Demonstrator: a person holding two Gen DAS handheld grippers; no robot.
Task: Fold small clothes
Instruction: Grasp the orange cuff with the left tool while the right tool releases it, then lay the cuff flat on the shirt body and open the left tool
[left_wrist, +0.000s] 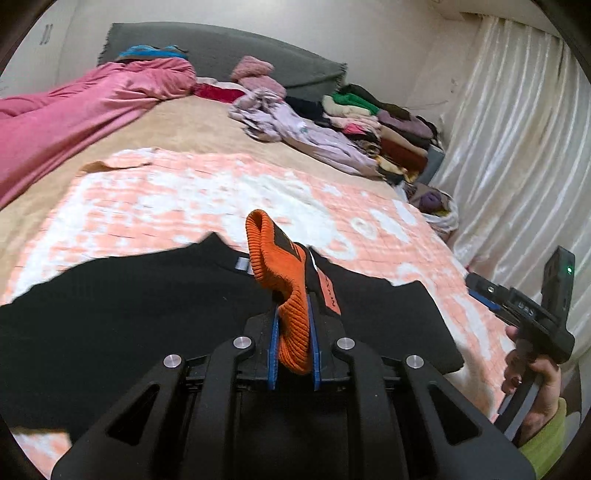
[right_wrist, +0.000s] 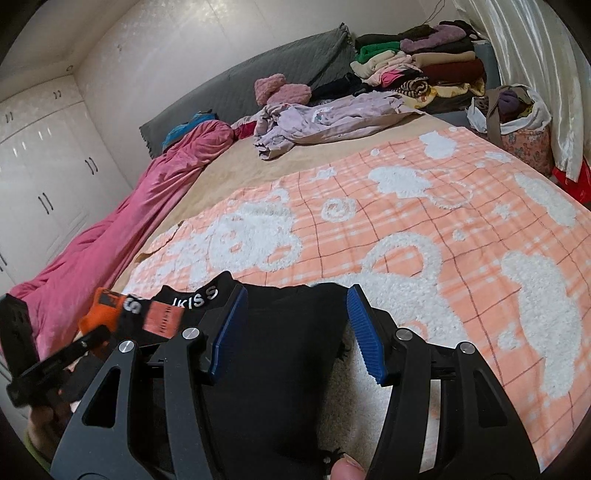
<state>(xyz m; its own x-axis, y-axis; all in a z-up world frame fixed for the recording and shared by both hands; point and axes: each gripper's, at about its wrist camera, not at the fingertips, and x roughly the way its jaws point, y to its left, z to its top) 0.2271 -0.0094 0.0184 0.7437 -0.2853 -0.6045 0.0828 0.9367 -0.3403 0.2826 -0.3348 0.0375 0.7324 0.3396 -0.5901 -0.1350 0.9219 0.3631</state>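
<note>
Pinching the orange ribbed cuff (left_wrist: 291, 295) between its blue pads, your left gripper (left_wrist: 293, 332) lifts one end of the black garment (left_wrist: 147, 295) off the near edge of the peach checked blanket (left_wrist: 184, 192). Your right gripper (right_wrist: 295, 332) stands spread over the black cloth, gripping nothing. White letters on the waistband (right_wrist: 199, 299) read "KISS"; an orange label (right_wrist: 162, 317) lies just left of them.

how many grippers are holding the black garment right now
1. The left gripper is shut on the orange cuff of the black garment. The right gripper hangs open above it, gripping nothing.
</note>
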